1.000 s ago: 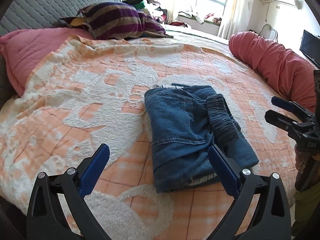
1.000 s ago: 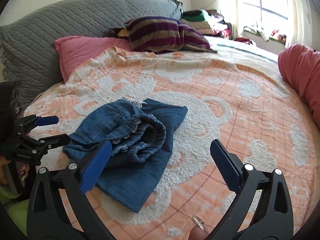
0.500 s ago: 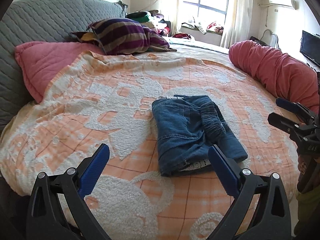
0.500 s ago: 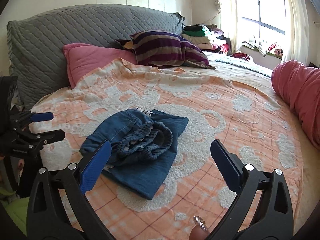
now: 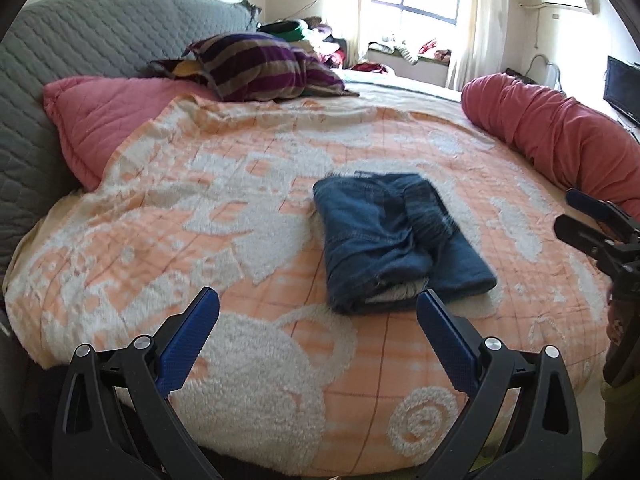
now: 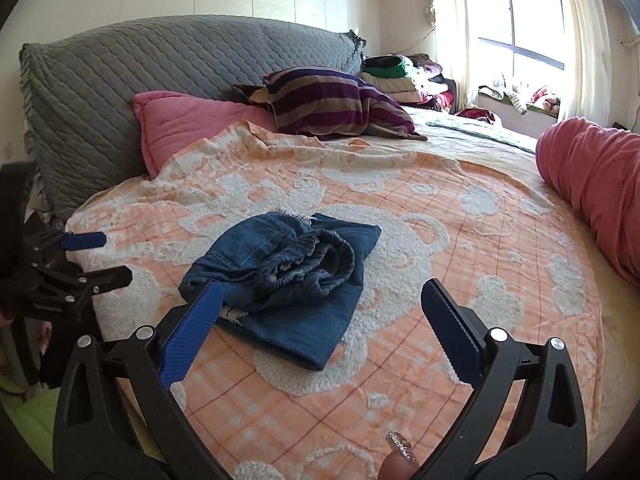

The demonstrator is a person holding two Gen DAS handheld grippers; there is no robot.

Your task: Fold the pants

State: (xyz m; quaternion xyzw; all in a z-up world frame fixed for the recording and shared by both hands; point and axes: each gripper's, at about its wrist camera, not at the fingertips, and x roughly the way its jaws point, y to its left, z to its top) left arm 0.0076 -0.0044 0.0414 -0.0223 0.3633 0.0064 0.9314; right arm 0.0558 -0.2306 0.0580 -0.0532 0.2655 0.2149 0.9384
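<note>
The pants lie folded into a compact blue denim bundle near the middle of the bed, on the orange-and-white blanket. The elastic waistband is bunched on top of the bundle, and a frayed pale edge shows at the end nearest me. Nothing of mine touches them.

My left tongs hang over the near part of the blanket, short of the bundle, with the blue pads spread wide and nothing between them. My right tongs are spread just as wide and hold nothing; in the right wrist view the left pad overlaps the near corner of the pants, but I cannot tell whether it touches the cloth. Each pair shows at the edge of the other's view, and both sit apart from the denim.

Beyond the pants, a pink pillow leans against the grey quilted headboard, and a purple striped cushion lies just beside it. A long red bolster runs along the right side of the bed. Folded clothes are stacked behind the striped cushion, near the bright window. A dark screen stands at the far right.
</note>
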